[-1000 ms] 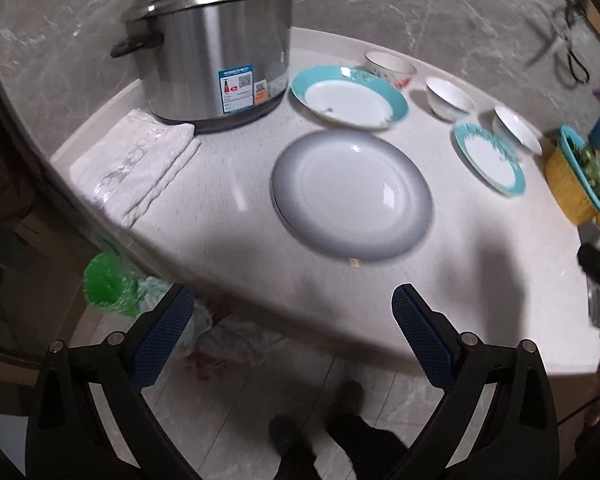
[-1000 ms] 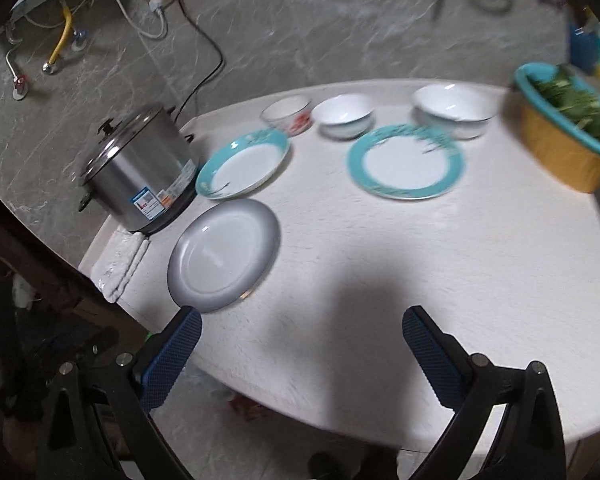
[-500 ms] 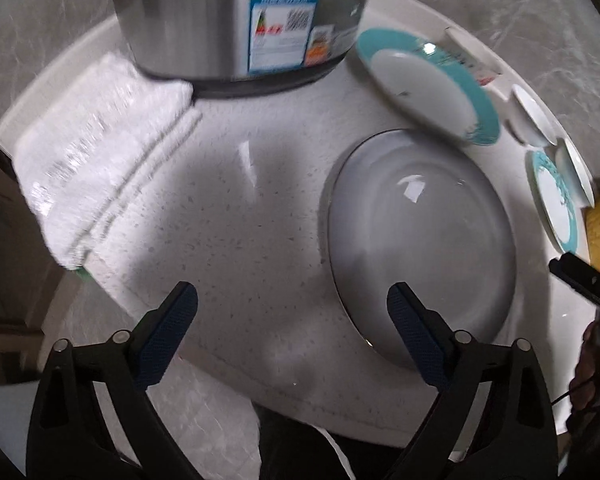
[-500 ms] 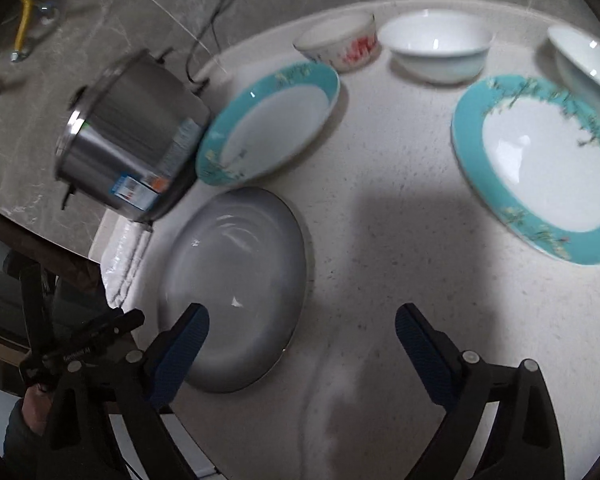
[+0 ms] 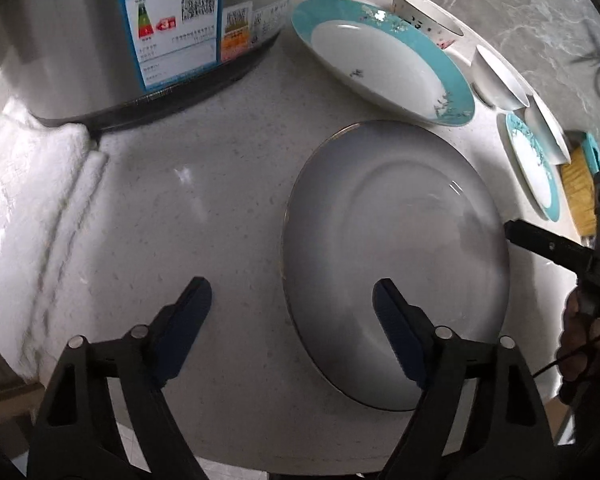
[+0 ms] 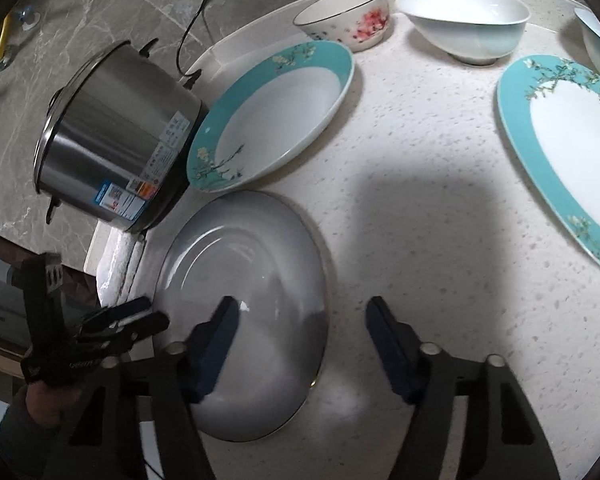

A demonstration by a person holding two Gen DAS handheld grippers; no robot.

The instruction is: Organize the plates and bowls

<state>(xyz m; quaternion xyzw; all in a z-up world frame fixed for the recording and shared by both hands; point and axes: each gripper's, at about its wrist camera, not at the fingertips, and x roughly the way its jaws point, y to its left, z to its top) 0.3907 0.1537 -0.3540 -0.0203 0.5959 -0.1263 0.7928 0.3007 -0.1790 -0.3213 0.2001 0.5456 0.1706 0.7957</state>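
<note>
Both grippers are closing in on the grey plate [image 5: 396,256], which is lying flat near the front edge of the counter [image 5: 220,184], just in front of the steel pot [image 5: 132,32] and the teal plate [image 5: 384,60]. The left gripper [image 5: 292,312] is straddling the plate's left rim, its jaws having just been narrowing but not pinching anything yet. The right gripper [image 6: 300,332] is doing the same on the opposite rim, one finger over the plate, one over bare counter, jaws partly closed in and gripping nothing. To do this well, each lower finger probably needs to slip under the rim before the squeeze. Lifting evenly from both sides should keep the plate level, and the pot looks close enough to bump.
</note>
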